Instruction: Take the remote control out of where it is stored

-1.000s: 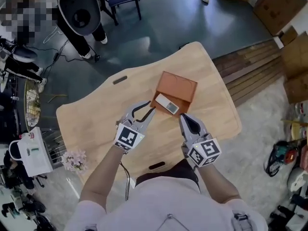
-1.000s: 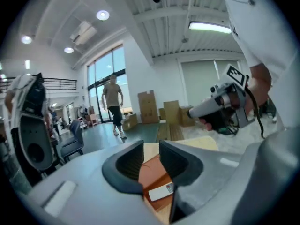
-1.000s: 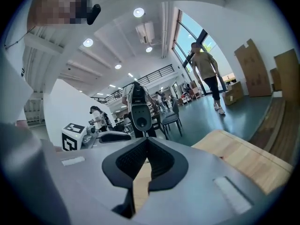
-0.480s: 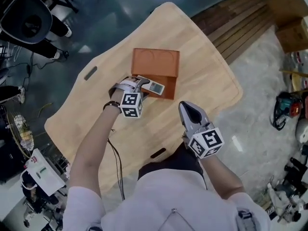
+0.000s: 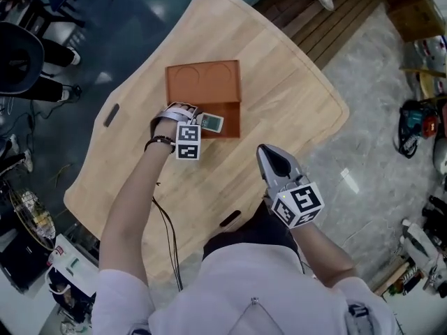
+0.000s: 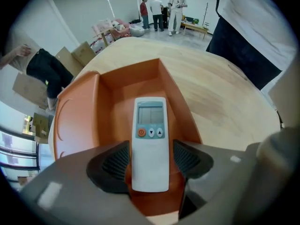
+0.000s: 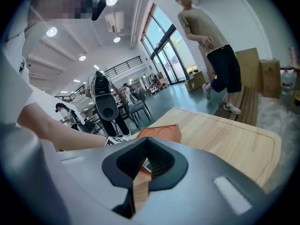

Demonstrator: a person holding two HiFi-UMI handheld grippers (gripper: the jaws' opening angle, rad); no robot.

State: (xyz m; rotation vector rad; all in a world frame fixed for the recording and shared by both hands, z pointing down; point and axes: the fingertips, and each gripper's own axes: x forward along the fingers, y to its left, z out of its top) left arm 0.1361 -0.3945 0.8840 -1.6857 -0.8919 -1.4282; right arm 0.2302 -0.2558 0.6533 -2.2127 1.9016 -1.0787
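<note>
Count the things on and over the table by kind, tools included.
Remote: 1
Orange box: 1
Tools: 2, the left tool and the right tool
Total: 4

White remote control, orange-brown box, pale wooden table.
The remote control has a grey-green screen, one orange button and two grey ones. The box is plain, and the table shows fine light grain. The left gripper and right gripper are grey with black ribbed pads; each cube carries black-and-white square markers.
</note>
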